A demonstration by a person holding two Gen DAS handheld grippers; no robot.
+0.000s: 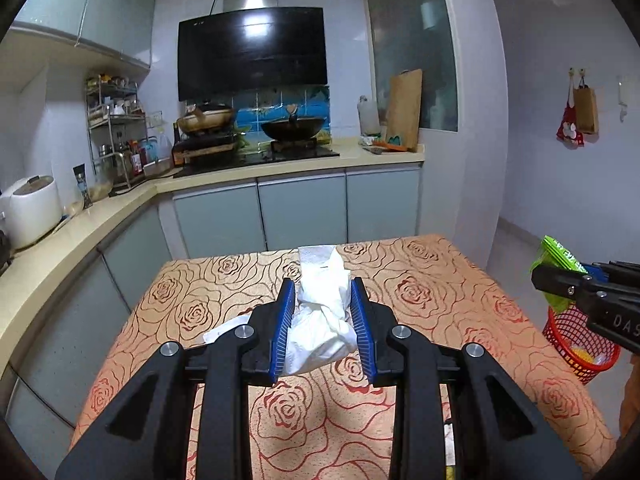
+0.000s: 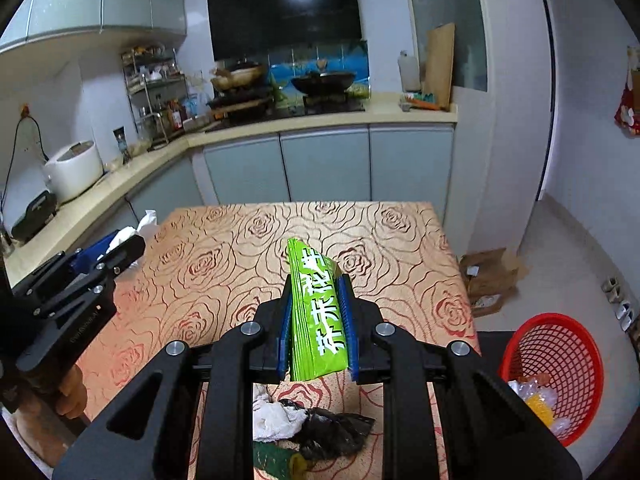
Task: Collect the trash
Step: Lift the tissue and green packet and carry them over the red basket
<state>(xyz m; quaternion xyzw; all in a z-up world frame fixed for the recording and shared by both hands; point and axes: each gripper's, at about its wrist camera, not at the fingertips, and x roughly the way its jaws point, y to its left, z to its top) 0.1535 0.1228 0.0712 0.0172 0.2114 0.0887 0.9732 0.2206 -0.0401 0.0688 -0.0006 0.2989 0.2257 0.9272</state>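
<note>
My left gripper (image 1: 323,292) is shut on a crumpled white tissue (image 1: 324,312), held above the rose-patterned table (image 1: 224,292). In the right wrist view my right gripper (image 2: 316,284) is shut on a green snack wrapper (image 2: 318,316) with white lettering, also lifted over the table. Under it lie a white crumpled tissue (image 2: 276,420), a black plastic bag (image 2: 332,432) and a dark green wrapper (image 2: 276,460). The right gripper (image 1: 560,280) with its wrapper shows at the right edge of the left wrist view. The left gripper (image 2: 120,252) shows at the left of the right wrist view.
A red mesh basket (image 2: 560,348) with some trash stands on the floor right of the table, also seen as the red basket (image 1: 580,344). Flattened cardboard (image 2: 488,276) lies on the floor beyond it. A kitchen counter (image 1: 280,164) with pans runs behind the table.
</note>
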